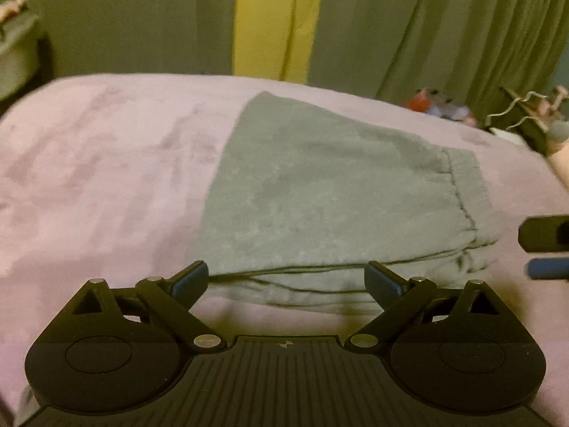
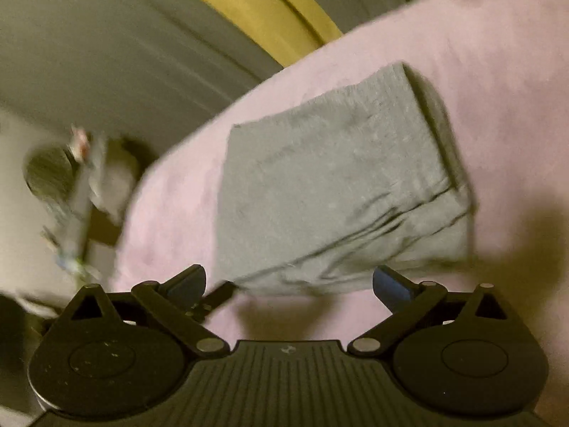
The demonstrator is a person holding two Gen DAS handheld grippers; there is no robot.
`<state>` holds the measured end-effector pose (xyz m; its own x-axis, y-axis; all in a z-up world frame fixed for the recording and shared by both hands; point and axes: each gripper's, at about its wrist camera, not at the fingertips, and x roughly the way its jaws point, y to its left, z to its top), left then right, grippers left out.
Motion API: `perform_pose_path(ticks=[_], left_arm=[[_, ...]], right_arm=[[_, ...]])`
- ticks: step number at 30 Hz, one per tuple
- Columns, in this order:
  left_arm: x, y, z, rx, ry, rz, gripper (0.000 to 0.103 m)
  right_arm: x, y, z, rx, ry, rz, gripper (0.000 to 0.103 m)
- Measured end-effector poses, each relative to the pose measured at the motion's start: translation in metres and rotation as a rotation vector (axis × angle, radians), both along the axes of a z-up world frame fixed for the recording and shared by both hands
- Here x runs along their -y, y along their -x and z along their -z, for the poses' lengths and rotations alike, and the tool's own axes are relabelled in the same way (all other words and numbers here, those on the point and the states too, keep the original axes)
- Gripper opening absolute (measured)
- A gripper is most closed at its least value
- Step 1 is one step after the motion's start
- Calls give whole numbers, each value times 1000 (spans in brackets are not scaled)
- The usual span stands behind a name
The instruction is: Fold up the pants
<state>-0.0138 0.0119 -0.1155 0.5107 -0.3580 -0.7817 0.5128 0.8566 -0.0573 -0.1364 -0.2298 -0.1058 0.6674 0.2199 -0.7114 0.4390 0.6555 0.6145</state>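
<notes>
One pair of grey pants lies folded into a flat, layered packet on the bed, which is covered in a pale pink blanket. The packet sits toward the middle of the bed, and its stitched band runs down the end nearest the right gripper. Several layers show stacked along the packet's near edge, though I cannot count them surely. There are two grippers, one on each side of the pants, and neither touches the cloth. The left gripper hangs just short of the pants' near edge, its jaws wide apart with nothing between them but the sight of that edge. The right gripper hovers on a tilt near the pants' near corner, its jaws also spread wide and holding nothing; in the left wrist view its two fingers poke in just beyond the banded end of the pants, one black and one blue-padded. Behind the bed, past the far side of the pants, hang green curtains with one yellow strip between them. Off the bed beyond the banded end there is a blurred clutter of small things that I cannot make out.
</notes>
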Motion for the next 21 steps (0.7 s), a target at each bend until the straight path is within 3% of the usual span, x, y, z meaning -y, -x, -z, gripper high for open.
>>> perform_pose_path(ticks=[2, 10, 15, 21], left_arm=[[1, 4, -5, 29, -35, -21, 98], [18, 7, -17, 11, -176, 11, 98], [28, 5, -14, -63, -213, 44, 98], [37, 0, -12, -97, -269, 33, 98]], right_arm=[[-12, -2, -8, -30, 113, -32, 100], [-44, -18, -9, -296, 348, -127, 100], [-63, -26, -7, -368, 364, -212, 100], [-77, -31, -12, -411, 434, -218, 100]])
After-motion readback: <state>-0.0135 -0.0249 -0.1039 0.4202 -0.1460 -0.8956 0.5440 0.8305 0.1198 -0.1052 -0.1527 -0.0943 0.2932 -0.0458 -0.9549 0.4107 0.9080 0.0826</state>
